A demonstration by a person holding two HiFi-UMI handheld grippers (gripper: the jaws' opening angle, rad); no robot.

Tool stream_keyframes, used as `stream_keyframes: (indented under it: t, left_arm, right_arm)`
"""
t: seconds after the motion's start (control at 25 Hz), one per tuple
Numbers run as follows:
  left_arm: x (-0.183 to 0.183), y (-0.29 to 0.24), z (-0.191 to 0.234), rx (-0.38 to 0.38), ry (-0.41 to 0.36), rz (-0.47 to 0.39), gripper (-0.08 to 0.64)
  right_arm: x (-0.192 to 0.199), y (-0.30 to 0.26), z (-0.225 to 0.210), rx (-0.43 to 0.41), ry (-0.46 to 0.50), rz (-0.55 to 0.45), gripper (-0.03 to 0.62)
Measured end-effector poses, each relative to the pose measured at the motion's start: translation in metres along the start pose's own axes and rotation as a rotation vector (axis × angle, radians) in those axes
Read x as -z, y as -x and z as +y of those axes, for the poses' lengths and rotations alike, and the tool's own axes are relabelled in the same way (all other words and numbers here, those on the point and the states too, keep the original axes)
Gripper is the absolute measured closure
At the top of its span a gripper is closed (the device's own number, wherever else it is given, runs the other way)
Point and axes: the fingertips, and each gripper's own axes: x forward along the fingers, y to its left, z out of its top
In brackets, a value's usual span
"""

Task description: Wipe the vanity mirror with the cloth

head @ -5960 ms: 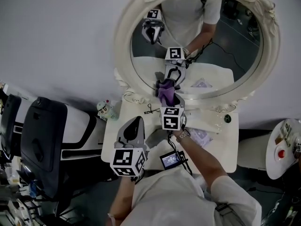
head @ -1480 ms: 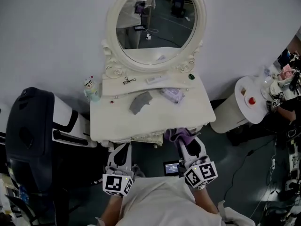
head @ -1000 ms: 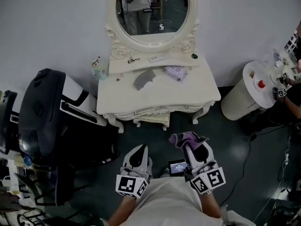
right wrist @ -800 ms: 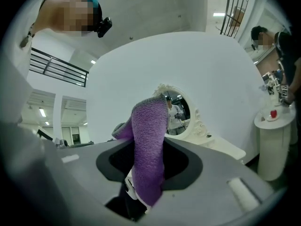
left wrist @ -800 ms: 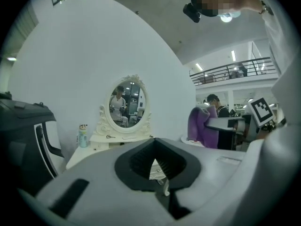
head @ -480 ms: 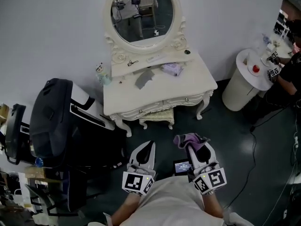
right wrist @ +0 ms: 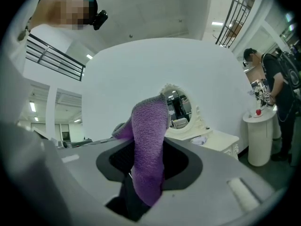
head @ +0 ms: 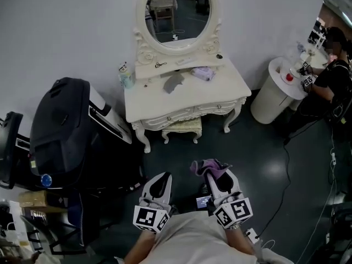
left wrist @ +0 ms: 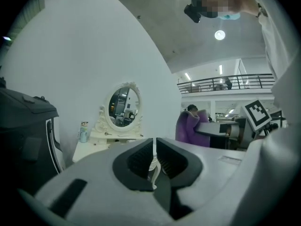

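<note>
Cloth (right wrist: 149,140), purple, sits clamped in your right gripper (head: 213,175); your left gripper (left wrist: 154,160) is closed and empty. Vanity mirror (head: 177,12) stands at the back edge of the dressing table (head: 220,89), well apart from both.

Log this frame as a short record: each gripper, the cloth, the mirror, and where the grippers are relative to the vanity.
Left hand-held gripper: jaws together, nothing between them
Right hand-held gripper: shut on purple cloth
Vanity mirror: upright behind the vanity table, untouched
Gripper position: both well short of the table, over the dark floor
Also on table: grey cloth
</note>
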Motion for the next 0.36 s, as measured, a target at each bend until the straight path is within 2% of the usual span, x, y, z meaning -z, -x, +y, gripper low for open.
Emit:
stream_keyframes:
  t: [0.36]
  left_arm:
    - [0.003,0.051,-0.009,0.194,0.032,-0.037,0.455]
  right_arm:
    - [0.027,0.043,0.035,0.097,-0.074,0.023,0.436]
